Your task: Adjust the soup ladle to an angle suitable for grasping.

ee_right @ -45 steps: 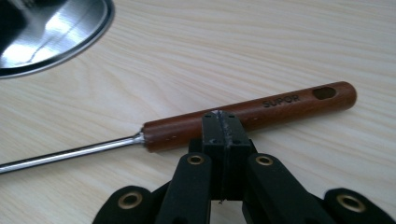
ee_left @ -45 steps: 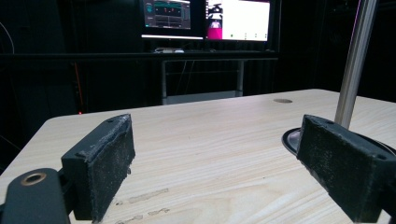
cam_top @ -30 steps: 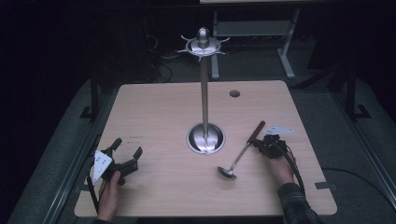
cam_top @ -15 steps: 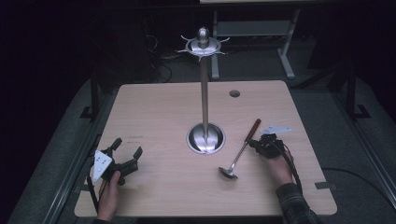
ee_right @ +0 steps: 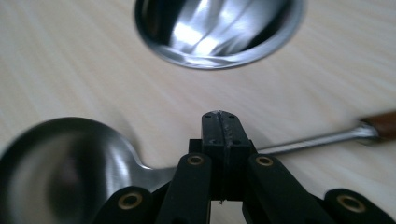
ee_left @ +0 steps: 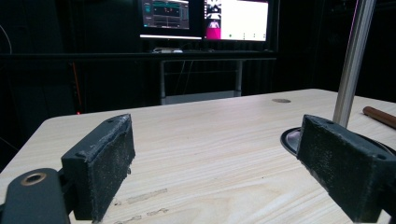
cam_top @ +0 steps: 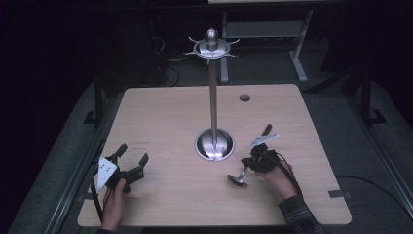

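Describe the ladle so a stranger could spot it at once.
Find the tall steel stand in the middle of the wooden table. Just right of its round base lies the ladle. The right gripper is shut on its thin shaft, between shiny bowl and brown wooden handle.

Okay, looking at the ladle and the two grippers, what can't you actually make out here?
- Ladle shaft where the right gripper clamps it: hidden under the shut jaws, right gripper view.
- Ladle bowl: blurred, cut by the left edge, same view.
- Stand top: cut by the upper edge, left gripper view.
- Left gripper: dim and small in the high view.
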{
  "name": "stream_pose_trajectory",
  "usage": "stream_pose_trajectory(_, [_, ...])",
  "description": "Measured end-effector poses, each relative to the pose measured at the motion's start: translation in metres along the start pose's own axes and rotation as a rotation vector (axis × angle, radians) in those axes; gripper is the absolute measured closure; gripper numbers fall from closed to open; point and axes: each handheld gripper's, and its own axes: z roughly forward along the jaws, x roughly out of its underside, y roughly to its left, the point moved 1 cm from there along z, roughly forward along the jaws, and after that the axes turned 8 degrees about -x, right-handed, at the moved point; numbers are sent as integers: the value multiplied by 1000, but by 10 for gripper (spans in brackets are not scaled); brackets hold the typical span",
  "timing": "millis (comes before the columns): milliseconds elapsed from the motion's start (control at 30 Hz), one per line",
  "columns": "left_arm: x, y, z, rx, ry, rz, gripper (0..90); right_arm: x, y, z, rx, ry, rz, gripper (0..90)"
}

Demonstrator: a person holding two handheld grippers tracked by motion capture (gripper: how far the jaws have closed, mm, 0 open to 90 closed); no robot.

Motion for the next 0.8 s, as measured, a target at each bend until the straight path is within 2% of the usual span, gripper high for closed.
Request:
stream_pose_trajectory(167, [0,0,0,2,-2,-2,106,-3,11,14,2,58,-32,896])
stream_pose_trajectory(333, [0,0,0,2,-2,-2,106,-2,12,16,14,92,-40,896])
stream_pose_trajectory(633, [0,0,0,2,-1,-1,106,6,10,10,5,103,-24,897])
stream_pose_trajectory(800, [0,0,0,2,-3,-1,106,15,7,1,5,99,4,897])
